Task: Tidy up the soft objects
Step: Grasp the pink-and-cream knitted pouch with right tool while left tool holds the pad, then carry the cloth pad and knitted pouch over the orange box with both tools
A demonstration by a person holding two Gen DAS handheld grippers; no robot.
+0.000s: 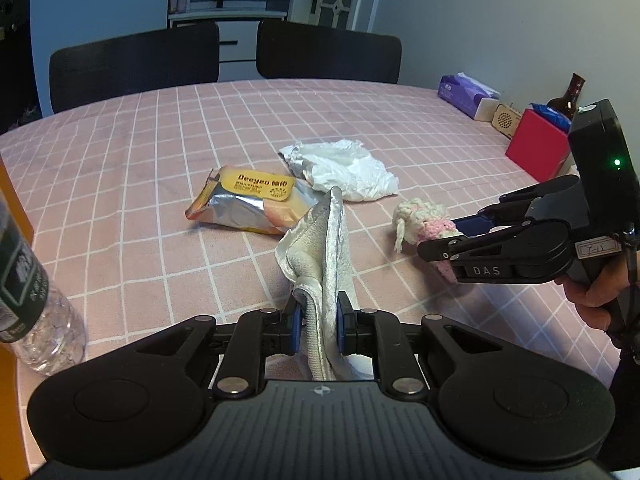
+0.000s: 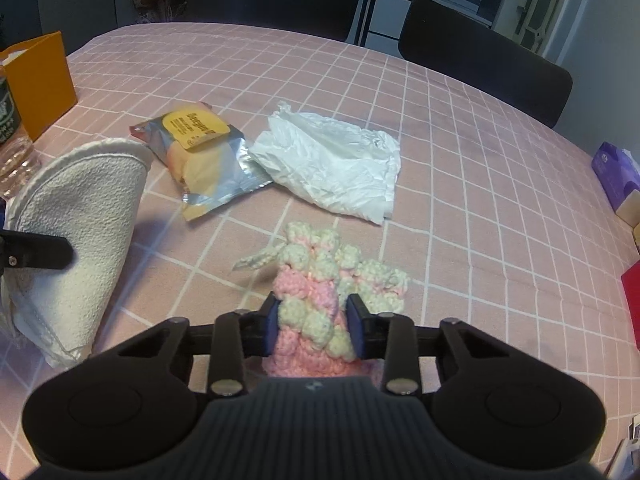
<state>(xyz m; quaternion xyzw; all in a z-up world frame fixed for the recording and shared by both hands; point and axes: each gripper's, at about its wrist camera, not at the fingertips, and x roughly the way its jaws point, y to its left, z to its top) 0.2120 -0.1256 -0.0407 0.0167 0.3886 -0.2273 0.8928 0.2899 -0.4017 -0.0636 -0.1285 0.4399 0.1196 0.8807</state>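
My left gripper [image 1: 318, 320] is shut on a folded white cloth [image 1: 320, 248] and holds it upright just above the pink checked tablecloth; the cloth also shows at the left of the right wrist view [image 2: 80, 216]. My right gripper [image 2: 316, 328] is shut on a pink and cream crocheted piece [image 2: 320, 288], which also shows in the left wrist view [image 1: 424, 220], right of the cloth. A silver and orange wipes packet [image 1: 244, 204] [image 2: 204, 152] and a crumpled white plastic bag [image 1: 344, 168] [image 2: 332, 168] lie on the table beyond both grippers.
A clear water bottle [image 1: 32, 300] and an orange box [image 2: 40, 80] stand at the left. A purple tissue pack [image 1: 466, 94], a red box [image 1: 538, 144] and a brown bottle [image 1: 568, 96] stand at the right edge. Two dark chairs [image 1: 328, 52] are behind the table.
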